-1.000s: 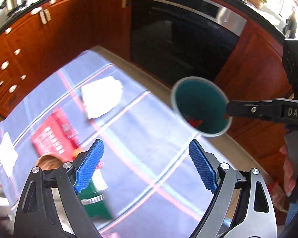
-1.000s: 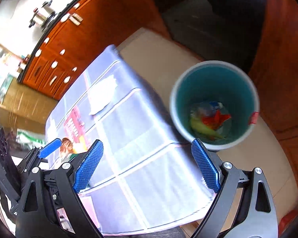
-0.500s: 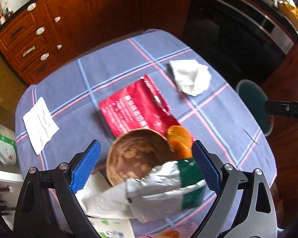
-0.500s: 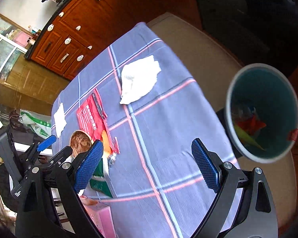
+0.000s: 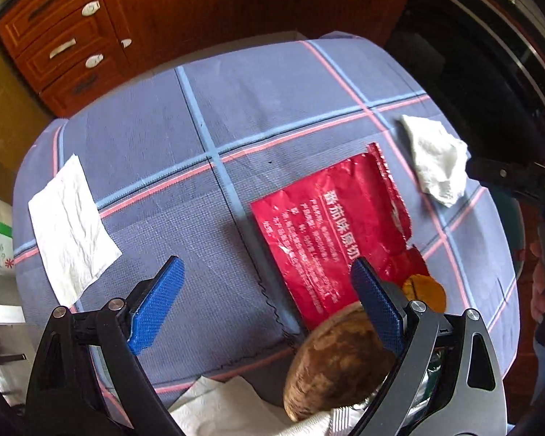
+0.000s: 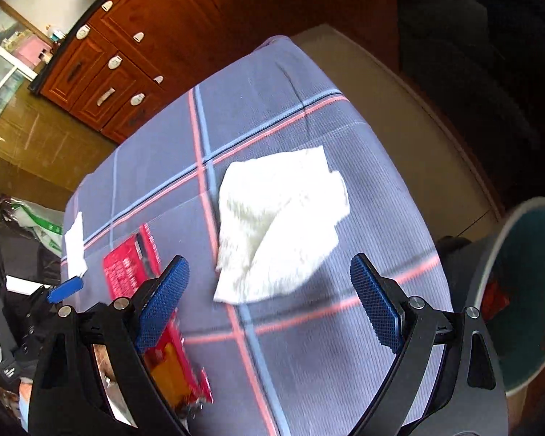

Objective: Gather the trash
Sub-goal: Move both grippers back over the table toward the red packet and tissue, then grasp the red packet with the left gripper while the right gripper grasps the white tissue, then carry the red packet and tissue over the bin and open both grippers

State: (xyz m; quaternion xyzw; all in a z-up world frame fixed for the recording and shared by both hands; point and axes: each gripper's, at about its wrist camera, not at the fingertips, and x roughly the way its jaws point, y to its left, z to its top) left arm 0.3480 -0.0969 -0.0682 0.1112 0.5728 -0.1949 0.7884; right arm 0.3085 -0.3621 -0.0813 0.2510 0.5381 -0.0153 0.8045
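on the checked tablecloth (image 6: 309, 109) a crumpled tissue (image 6: 278, 223) lies between the open right claw (image 6: 269, 301).

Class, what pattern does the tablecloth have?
The tablecloth is grey-blue with crossing pink and light-blue stripes; clearest in the left wrist view.

Plaid tablecloth (image 5: 272, 109), wooden drawers (image 5: 54, 47), dark oven (image 5: 472, 72)

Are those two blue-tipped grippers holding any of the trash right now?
No. Both the left gripper and the right gripper are open and empty, above the table's litter.
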